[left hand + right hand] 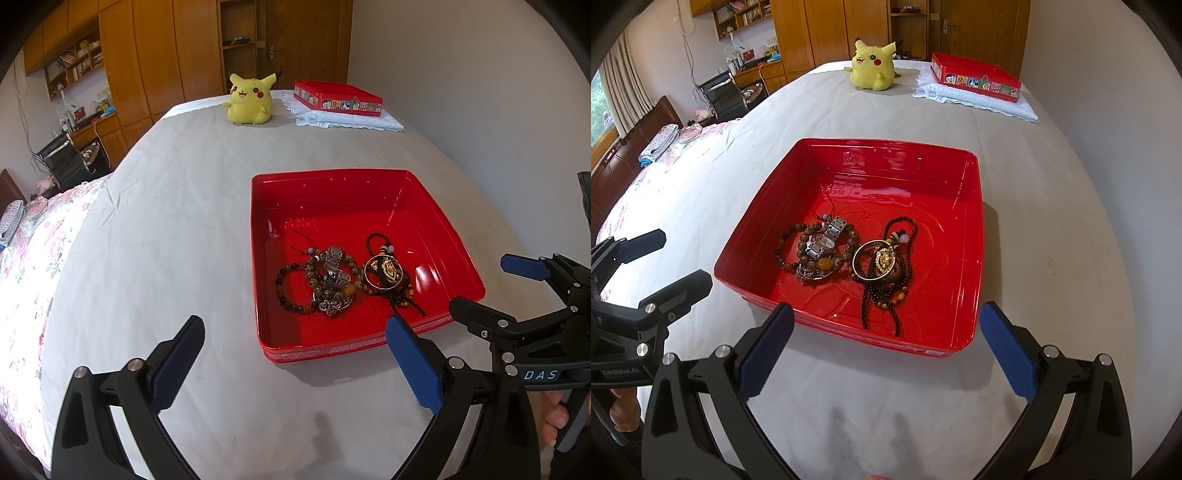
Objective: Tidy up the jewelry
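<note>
A red tin tray (436, 221) (971, 221) lies on the grey bed sheet. In it lie bead bracelets (291, 291) (786, 247), a metal-band watch (334, 266) (827, 236), and a gold bangle with a pendant on a dark bead necklace (386, 275) (879, 262). My left gripper (295, 354) is open and empty, just in front of the tray's near left corner. My right gripper (886, 339) is open and empty at the tray's near edge; it also shows in the left wrist view (491, 288), and the left gripper shows in the right wrist view (679, 258).
At the far end of the bed sit a yellow Pikachu plush (249, 99) (873, 66) and a red picture-edged tin lid (338, 98) (975, 75) on a folded white cloth (351, 120). A floral quilt (33, 280) lies along the left. A white wall is on the right.
</note>
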Tool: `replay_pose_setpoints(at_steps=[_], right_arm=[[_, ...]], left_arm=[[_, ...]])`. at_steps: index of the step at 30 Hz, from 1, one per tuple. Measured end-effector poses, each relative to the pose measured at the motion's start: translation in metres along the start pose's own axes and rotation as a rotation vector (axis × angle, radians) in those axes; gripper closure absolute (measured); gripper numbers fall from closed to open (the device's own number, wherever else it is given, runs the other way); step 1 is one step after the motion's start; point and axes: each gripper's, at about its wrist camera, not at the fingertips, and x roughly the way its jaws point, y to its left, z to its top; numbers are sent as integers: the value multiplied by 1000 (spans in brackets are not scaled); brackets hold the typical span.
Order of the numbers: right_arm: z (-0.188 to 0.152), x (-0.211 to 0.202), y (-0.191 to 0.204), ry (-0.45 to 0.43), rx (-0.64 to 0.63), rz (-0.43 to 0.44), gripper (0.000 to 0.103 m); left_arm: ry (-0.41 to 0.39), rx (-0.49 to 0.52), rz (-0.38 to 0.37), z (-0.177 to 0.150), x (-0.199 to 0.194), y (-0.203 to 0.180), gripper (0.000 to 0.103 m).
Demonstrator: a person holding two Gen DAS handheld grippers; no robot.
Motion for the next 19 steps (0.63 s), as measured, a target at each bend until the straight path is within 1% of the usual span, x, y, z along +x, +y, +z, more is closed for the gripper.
replay_pose_setpoints(at_steps=[7,13,19], right_arm=[[0,-2,1,0,0,-2,3],[0,-2,1,-2,0,0,3],[-1,-3,2,-2,-1,-1,3]], left_arm=[[2,-1,3,-1,-1,0,5],[-7,2,20,-2,-5,-2,5],[-5,-6,14,-1,-6,-1,5]])
